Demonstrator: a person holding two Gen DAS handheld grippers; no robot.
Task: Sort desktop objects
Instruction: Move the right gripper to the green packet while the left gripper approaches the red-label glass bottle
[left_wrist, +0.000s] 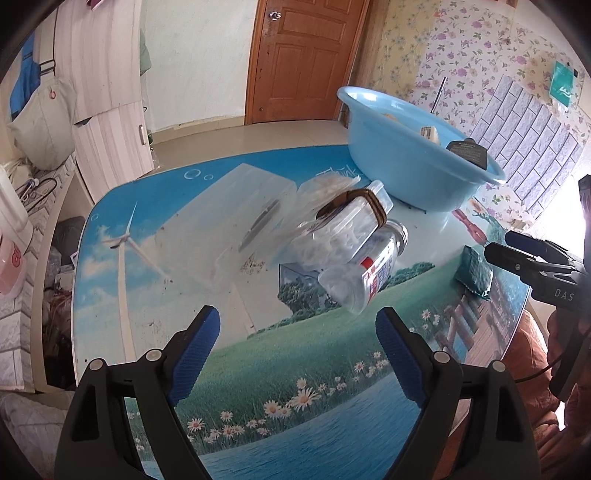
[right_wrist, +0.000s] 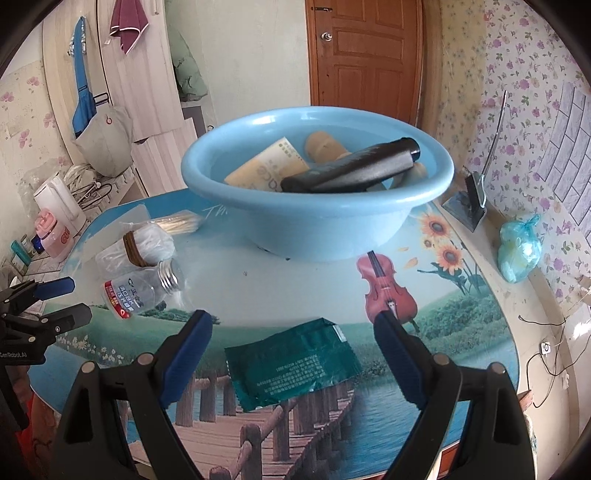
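Sorting partly done: the blue basin already holds a black tube and a yellow packet. Left on the bench: green sachet, clear bottle, swab jar. Left gripper and right gripper stand wide, both empty.

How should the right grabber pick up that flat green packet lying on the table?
Grip the green packet across its short width, near the middle, coming down from above. It lies flat and thin on the table, between the open fingers of the right hand-held gripper, so a side approach would likely slide over it; pinching a raised edge may help.
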